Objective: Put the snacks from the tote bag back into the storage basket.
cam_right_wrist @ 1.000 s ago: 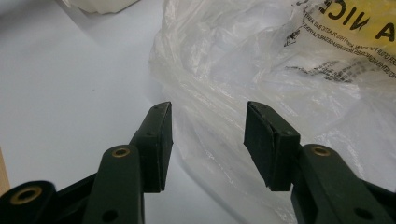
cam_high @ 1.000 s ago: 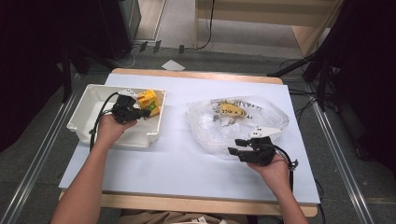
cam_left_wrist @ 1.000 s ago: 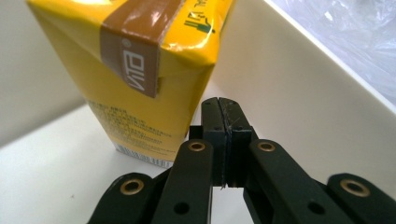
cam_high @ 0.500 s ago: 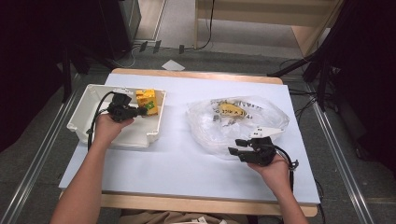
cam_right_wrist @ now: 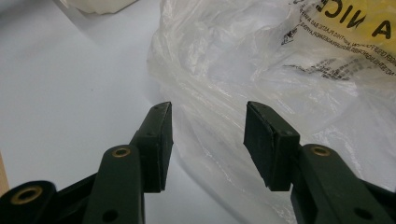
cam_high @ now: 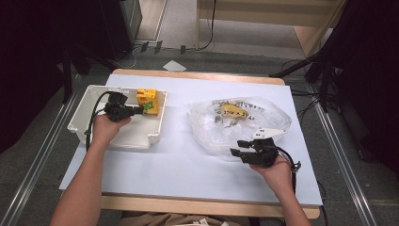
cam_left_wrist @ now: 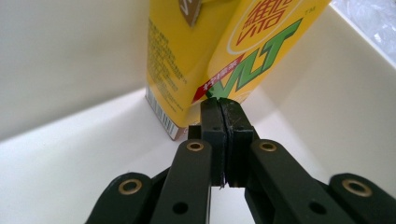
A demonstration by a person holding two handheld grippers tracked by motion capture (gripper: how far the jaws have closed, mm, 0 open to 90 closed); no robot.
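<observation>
Yellow carton (cam_left_wrist: 224, 51) touches the closed left gripper (cam_left_wrist: 223, 105) inside the bin (cam_high: 89, 101).

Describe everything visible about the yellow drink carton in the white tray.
The yellow drink carton is a printed paperboard box with green lettering, a red stripe and a barcode near its base. It leans tilted in a far corner of the white plastic tray, against its walls. The left gripper, jaws shut, has its tips at the carton's lower front face.

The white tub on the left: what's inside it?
In the white tub a yellow drink carton stands against its far right wall, with the left gripper shut and its tips against the carton's lower edge. The hand covers part of the tub's floor.
</observation>
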